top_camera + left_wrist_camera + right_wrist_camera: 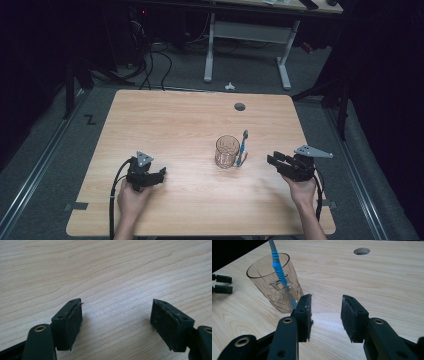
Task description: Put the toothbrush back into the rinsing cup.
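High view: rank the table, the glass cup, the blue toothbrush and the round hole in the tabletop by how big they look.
1. table
2. glass cup
3. blue toothbrush, thinner than the cup, though about as tall
4. round hole

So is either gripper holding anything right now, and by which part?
Nothing is held. The left gripper is open over bare table; the right gripper is open, near the glass and toothbrush.

Your right gripper (274,160) sits near the clear cup (227,151) and leaning blue toothbrush (242,148); your left gripper (161,173) rests well apart.
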Tool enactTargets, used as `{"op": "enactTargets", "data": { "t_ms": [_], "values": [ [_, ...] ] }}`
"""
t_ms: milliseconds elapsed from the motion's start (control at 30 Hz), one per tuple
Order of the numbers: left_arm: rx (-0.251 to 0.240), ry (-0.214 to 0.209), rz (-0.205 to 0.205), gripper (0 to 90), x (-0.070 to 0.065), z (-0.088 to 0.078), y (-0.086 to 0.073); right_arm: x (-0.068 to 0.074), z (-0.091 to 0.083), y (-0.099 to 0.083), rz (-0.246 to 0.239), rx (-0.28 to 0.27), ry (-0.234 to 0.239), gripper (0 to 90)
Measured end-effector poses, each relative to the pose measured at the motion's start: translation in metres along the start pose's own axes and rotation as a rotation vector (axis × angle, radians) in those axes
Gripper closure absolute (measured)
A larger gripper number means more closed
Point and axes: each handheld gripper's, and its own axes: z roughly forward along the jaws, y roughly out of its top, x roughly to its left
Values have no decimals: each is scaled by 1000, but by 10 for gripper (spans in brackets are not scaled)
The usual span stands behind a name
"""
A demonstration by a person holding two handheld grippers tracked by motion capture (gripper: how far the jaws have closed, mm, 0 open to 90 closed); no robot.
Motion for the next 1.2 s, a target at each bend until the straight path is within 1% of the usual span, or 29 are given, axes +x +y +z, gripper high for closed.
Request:
{"op": "enactTargets", "data": {
  "t_ms": [400, 533, 633, 900, 1100, 1200],
  "values": [
    [-1, 0, -1, 261, 0, 0, 0, 2, 4, -2, -15, 16, -15, 612],
    [-1, 0, 0, 261, 0, 0, 0, 1, 6, -4, -11, 19, -17, 613],
    [0, 0, 0, 261, 0, 0, 0, -1, 9, -9, 2, 26, -21, 614],
    [0, 0, 0, 261, 0, 0, 0, -4, 12, -14, 4, 42, -37, 614],
    [0, 0, 0, 261, 0, 0, 0, -3, 18, -15, -15, 60, -51, 614],
    [0, 0, 0, 261, 0, 0, 0, -3, 19, -16, -14, 63, -51, 614]
  ]
}}
